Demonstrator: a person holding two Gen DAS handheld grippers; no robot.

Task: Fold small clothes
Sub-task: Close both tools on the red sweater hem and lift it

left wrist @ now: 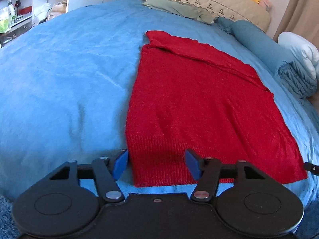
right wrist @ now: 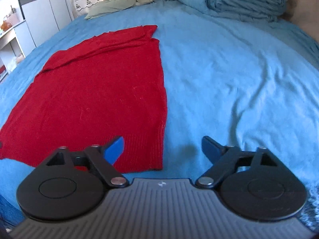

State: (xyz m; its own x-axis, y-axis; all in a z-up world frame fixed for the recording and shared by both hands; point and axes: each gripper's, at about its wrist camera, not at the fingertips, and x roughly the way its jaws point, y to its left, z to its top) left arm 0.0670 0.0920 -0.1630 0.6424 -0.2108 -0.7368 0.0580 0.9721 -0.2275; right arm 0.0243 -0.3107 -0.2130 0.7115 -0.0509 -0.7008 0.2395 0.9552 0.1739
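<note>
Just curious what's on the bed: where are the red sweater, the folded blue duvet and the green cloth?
red sweater [left wrist: 191, 103], left wrist view, body middle
folded blue duvet [right wrist: 245, 2], right wrist view, stacked folds
green cloth [right wrist: 113, 7], right wrist view, centre

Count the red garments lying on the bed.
1: the red garment lies flat on the blue bedsheet, its ribbed hem nearest the tongs. Others may lie outside both views.

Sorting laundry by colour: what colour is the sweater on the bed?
Red sweater, clearest in the left wrist view.
</note>
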